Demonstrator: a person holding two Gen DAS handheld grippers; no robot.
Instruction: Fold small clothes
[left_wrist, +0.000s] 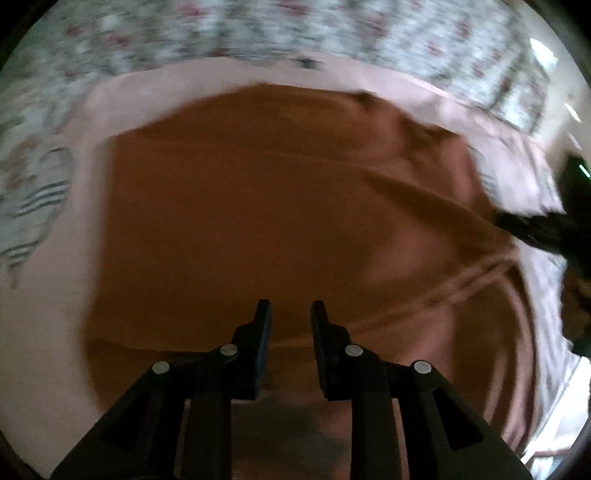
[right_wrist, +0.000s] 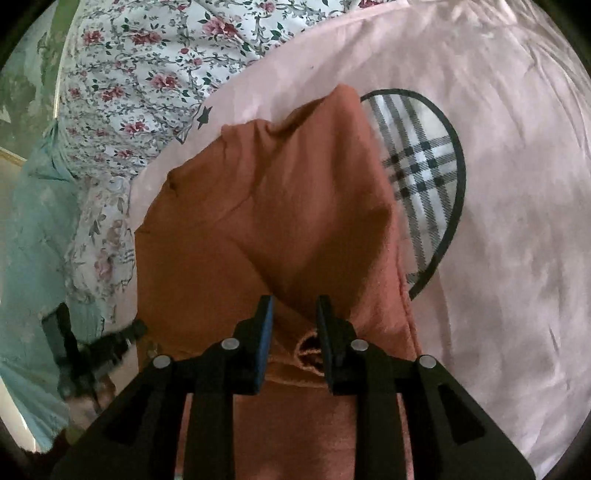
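A rust-orange small garment (left_wrist: 258, 206) lies spread on a pink sheet (left_wrist: 62, 295). My left gripper (left_wrist: 291, 308) hovers over its near edge, jaws apart and empty. In the right wrist view the same garment (right_wrist: 288, 192) is lifted and folded over in a raised flap. My right gripper (right_wrist: 294, 304) has its jaws a little apart with orange cloth between them; whether they pinch it is unclear. The right gripper shows at the right edge of the left wrist view (left_wrist: 532, 225), at the garment's pulled-up corner. The left gripper shows at lower left in the right wrist view (right_wrist: 110, 343).
A floral bedspread (right_wrist: 147, 74) lies beyond the pink sheet (right_wrist: 498, 184). A plaid patch with a dark rim (right_wrist: 424, 166) sits on the sheet right of the garment. Pale blue cloth (right_wrist: 33, 240) is at the left. A striped print (left_wrist: 33, 206) is at the left.
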